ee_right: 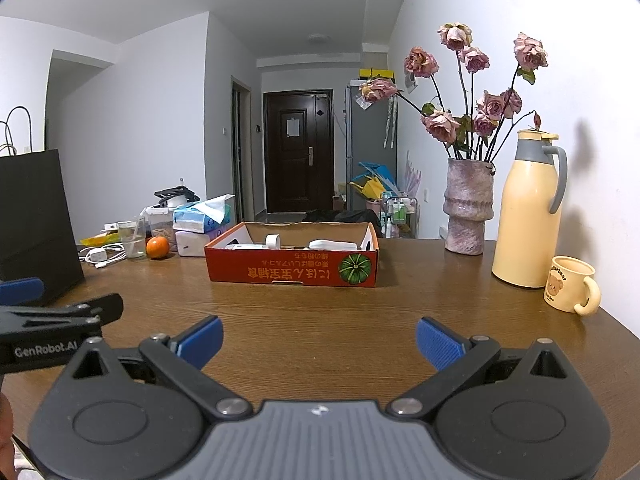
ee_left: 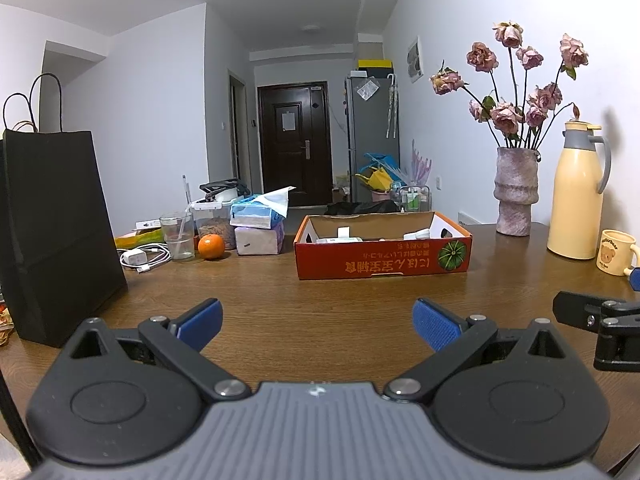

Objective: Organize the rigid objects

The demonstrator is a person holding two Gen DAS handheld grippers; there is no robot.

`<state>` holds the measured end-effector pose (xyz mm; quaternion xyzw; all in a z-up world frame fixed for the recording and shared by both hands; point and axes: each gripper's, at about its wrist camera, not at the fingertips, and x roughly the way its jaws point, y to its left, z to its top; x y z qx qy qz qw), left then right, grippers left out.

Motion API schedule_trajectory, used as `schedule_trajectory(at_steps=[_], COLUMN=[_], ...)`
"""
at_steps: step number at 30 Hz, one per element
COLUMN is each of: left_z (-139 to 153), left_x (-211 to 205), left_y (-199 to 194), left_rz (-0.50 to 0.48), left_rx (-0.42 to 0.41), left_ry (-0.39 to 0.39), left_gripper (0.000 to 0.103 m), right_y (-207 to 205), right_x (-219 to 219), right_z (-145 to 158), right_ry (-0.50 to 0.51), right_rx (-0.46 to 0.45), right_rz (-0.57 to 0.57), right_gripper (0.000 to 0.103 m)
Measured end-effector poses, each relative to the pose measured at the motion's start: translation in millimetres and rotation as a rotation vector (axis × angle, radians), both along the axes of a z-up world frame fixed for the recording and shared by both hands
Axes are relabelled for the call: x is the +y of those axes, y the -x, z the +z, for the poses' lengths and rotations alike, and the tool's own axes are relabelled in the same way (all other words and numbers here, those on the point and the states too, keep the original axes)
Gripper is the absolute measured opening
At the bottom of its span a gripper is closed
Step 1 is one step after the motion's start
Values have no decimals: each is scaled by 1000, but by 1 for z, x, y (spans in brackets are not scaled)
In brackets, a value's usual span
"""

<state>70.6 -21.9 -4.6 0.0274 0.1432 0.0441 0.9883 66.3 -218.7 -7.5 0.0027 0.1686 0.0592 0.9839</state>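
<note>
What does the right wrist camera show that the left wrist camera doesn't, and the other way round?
Only the right wrist view shows the whole bear mug with its handle, a white tape roll in the box, and the GenRobot.AI label on the left gripper's side. Only the left wrist view shows the full black paper bag and part of the right gripper at its edge. Both show the open red cardboard box, orange, vase of dried roses, yellow thermos and wooden table.
</note>
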Motion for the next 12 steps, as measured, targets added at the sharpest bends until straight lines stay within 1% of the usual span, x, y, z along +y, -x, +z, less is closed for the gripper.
schedule_trajectory(at_steps=[12], left_z=[-1], left_x=[2], left_y=[-2], left_rz=[-17], left_rx=[8], left_ry=[13], left_gripper=[103], right_y=[0], right_x=[-1], right_z=[-1], right_ry=[0], right_rx=[3], right_rz=[-1], right_gripper=[103])
